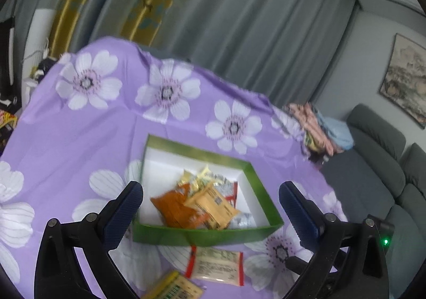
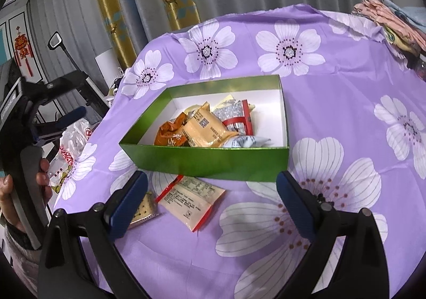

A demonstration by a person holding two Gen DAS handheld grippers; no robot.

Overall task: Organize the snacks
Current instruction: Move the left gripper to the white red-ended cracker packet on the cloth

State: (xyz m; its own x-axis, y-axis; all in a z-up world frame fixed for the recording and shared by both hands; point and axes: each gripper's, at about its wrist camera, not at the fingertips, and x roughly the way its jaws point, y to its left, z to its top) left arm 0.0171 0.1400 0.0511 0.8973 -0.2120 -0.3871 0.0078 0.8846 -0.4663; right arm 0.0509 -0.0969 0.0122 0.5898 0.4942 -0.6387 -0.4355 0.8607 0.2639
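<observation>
Several snack packets (image 2: pixel 202 126) are already lying in the green box (image 2: pixel 213 163); a red-edged packet (image 2: pixel 190 199) and a cracker packet (image 2: pixel 142 209) are still waiting outside, while the left gripper (image 1: pixel 210 208) and right gripper (image 2: pixel 211 203) are both gaping, empty.

bare cloth (image 2: pixel 332 112) right of the green box (image 2: pixel 207 163) (two packets (image 2: pixel 190 199) crowd its near wall).

Open green box (image 2: pixel 205 163) holds mixed snack packets (image 2: pixel 205 130); two flat packets (image 2: pixel 190 199) lie on the worktop just beside its near wall.
</observation>
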